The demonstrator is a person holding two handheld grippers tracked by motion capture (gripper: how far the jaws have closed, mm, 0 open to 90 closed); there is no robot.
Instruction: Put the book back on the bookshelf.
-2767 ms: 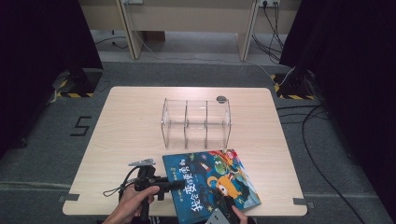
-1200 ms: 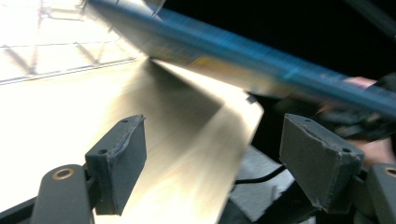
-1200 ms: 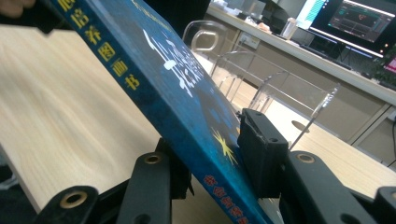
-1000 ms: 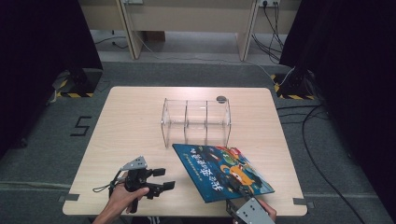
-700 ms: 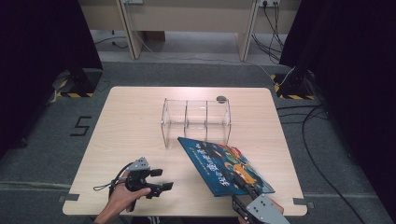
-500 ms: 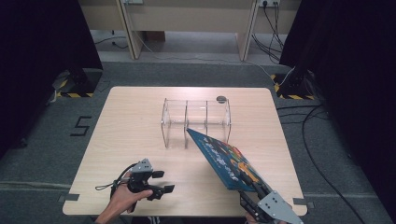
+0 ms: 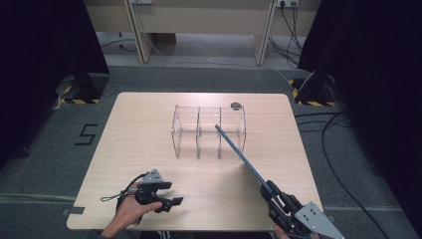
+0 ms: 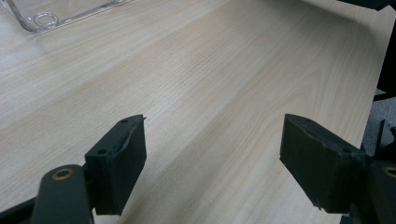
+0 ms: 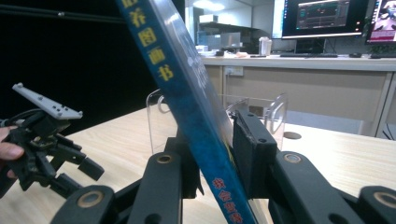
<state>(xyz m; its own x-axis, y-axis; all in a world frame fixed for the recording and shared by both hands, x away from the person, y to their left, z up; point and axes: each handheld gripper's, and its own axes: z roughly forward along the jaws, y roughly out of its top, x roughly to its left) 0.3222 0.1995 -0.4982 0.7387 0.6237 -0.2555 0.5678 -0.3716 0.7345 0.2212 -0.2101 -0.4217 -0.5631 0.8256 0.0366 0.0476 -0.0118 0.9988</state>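
Table point(image 7: 149, 129): near edge cut off. Clear rack point(image 7: 209, 130) mid-table. Book point(image 7: 241, 157) seen edge-on, cover hidden, raised beside the rack. Right gripper point(image 7: 271, 195) pinching book, jaws just been closing. Left gripper point(image 7: 171, 203) spread, empty, low over table.

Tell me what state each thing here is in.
Book: lifted on edge, tilted, held by the right gripper.
Right gripper: shut on the book.
Left gripper: open, nothing between its jaws.
Clear rack: upright on the table, its slots without books.
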